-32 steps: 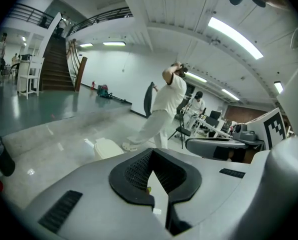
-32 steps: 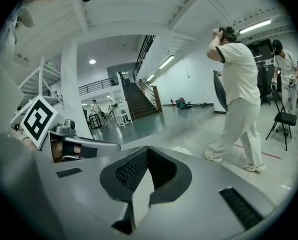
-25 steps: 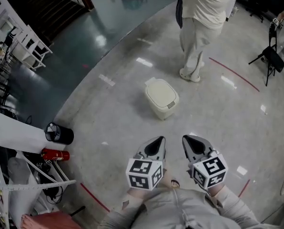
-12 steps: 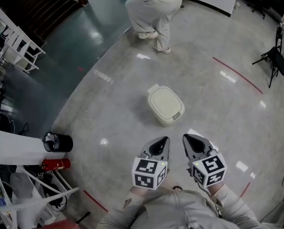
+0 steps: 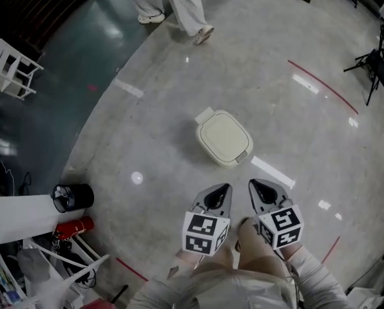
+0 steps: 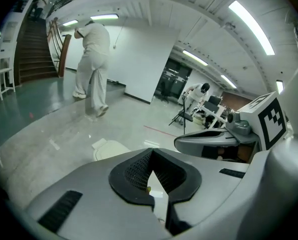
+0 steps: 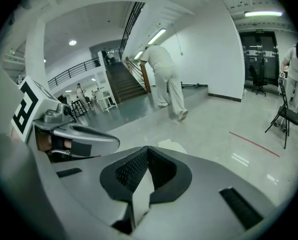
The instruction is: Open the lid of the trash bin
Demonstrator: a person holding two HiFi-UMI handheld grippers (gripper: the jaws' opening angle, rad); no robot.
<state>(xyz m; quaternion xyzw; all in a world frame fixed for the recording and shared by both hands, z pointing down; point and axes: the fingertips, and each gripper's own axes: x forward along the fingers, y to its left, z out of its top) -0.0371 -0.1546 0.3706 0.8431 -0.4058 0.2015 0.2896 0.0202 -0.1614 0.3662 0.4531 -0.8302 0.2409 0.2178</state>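
A cream trash bin stands on the polished floor with its lid down, a small tab at its far left corner. Both grippers hang in the air short of it, side by side. My left gripper is shut and empty, its tip pointing at the bin's near side. My right gripper is also shut with nothing in it, just right of the left one. In the left gripper view the trash bin shows beyond the left gripper. The right gripper view shows a sliver of the bin above the right gripper.
A person in light clothes walks at the far side. A black cylinder and a red extinguisher lie at the left by white racks. A black stand is at the right; red tape lines cross the floor.
The person has walked away from the bin toward the far left. The bin has drawn slightly closer under my view. Both grippers keep their places, shut.
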